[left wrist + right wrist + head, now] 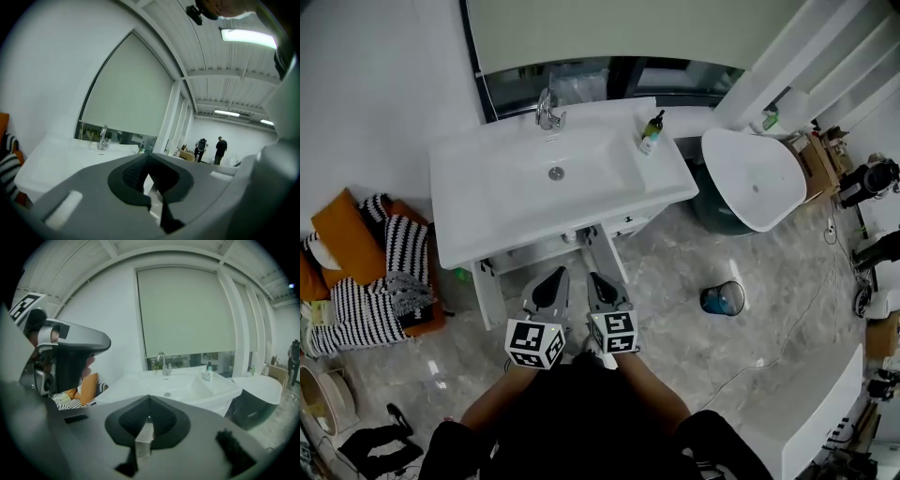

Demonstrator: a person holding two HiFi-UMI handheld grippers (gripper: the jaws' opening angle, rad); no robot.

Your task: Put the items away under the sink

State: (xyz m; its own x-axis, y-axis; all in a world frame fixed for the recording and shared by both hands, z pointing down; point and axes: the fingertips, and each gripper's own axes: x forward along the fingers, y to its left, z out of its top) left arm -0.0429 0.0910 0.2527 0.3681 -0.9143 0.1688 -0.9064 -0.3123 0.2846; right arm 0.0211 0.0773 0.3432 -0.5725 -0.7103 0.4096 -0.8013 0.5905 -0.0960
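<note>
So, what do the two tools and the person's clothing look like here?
Both the left tool and right tool have grey wedge-shaped shells with black ribbed pads; each carries a white cube with black square markers. The sleeves are black.

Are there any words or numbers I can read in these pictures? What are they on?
No text here can be read.
Bottle on the sink: it has a label, but the print is too small to read.
Marker cubes: only black-and-white square patterns, no letters or numbers.
</note>
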